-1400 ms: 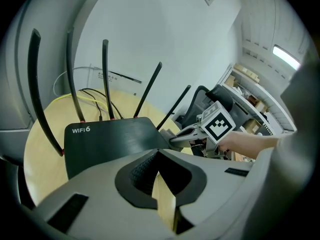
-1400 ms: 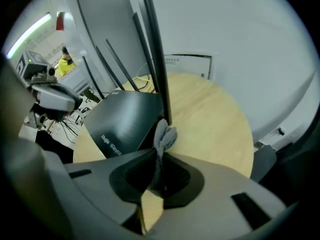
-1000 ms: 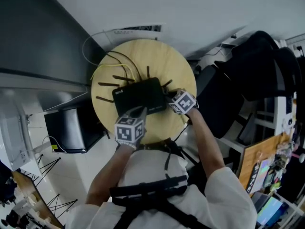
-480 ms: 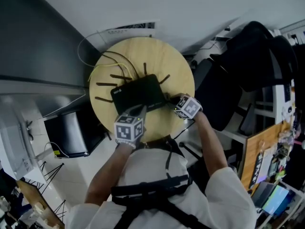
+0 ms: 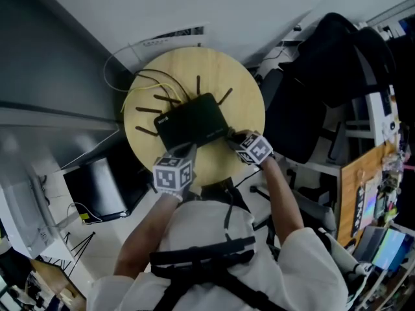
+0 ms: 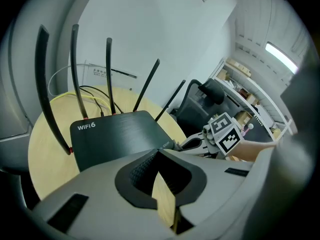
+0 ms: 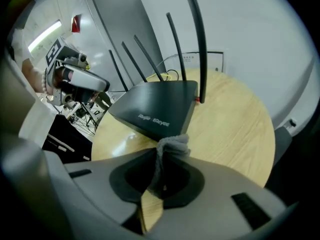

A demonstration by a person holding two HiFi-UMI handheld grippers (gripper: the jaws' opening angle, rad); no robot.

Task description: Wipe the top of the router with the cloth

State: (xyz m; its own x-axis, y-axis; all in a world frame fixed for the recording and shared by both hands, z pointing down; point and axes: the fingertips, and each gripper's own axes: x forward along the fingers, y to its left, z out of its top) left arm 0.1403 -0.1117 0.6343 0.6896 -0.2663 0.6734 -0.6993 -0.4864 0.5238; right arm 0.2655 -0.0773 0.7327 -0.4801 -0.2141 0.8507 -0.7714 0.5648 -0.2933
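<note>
A black router [image 5: 193, 119] with several thin antennas lies on a round wooden table [image 5: 243, 89]. My left gripper [image 5: 187, 151] is at the router's near edge; in the left gripper view its jaws [image 6: 159, 152] are shut with nothing between them, just short of the router [image 6: 117, 136]. My right gripper [image 5: 233, 137] is at the router's near right corner. It is shut on a small grey cloth [image 7: 173, 144], whose bunched end sticks out past the jaws and hangs just in front of the router's corner [image 7: 160, 106]. Whether the cloth touches the router I cannot tell.
Yellow and white cables [image 5: 139, 86] run off the table behind the router toward the wall. A black chair with a dark bag [image 5: 318, 76] stands close on the right. A dark box [image 5: 97, 183] sits on the floor at the left.
My right gripper with the cloth has drawn back from the router's right side to its near right corner. The left gripper has stayed at the near edge.
</note>
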